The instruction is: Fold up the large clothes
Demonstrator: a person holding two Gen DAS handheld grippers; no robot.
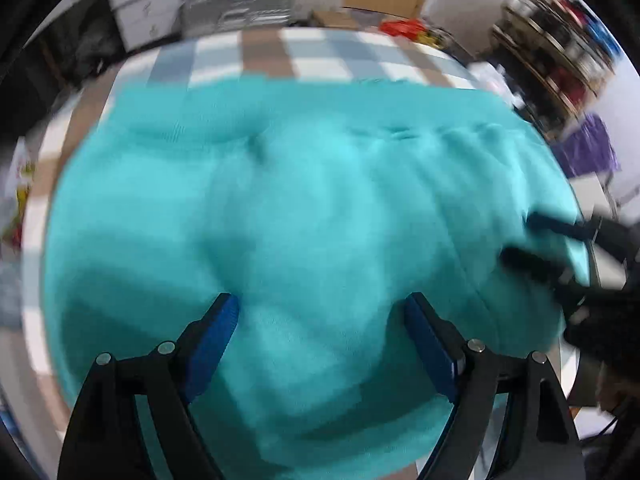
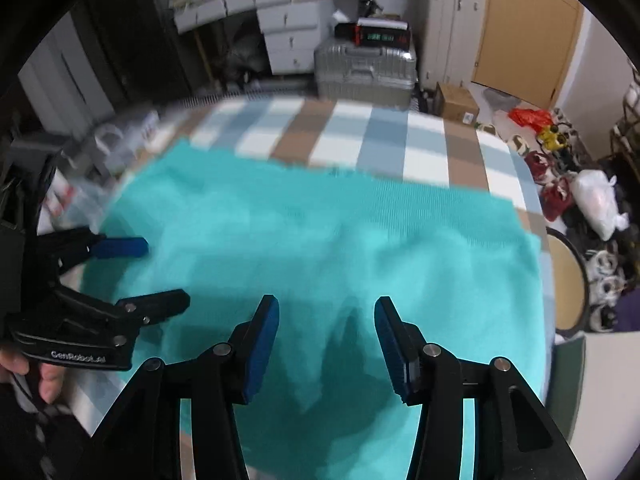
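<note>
1. The left gripper [image 1: 320, 312] has its two blue-padded fingers [image 1: 216, 332] wide apart, pointing down at the teal garment [image 1: 304, 200] with nothing pinched between them. It hangs over the near part of the cloth, probably lining up to take hold of an edge or layer.
2. The right gripper [image 2: 326, 320] also has its fingers [image 2: 262, 344] apart, though narrower, and empty. It too points down at the near part of the garment. From the left wrist view it shows at the garment's right edge.
3. With one gripper toward each side of the garment, the pose suits lifting a wide piece evenly for a fold; no grip is made yet, as I judge it.
4. There is one garment, spread fairly flat with soft wrinkles, on a bed with a checked cover [image 2: 376, 136] of white, blue and brown squares.
5. Beyond the bed's far edge stand one silver suitcase [image 2: 364, 68] and white drawers [image 2: 288, 36]; bags lie on the floor at right. Motion blur softens the cloth's detail.
</note>
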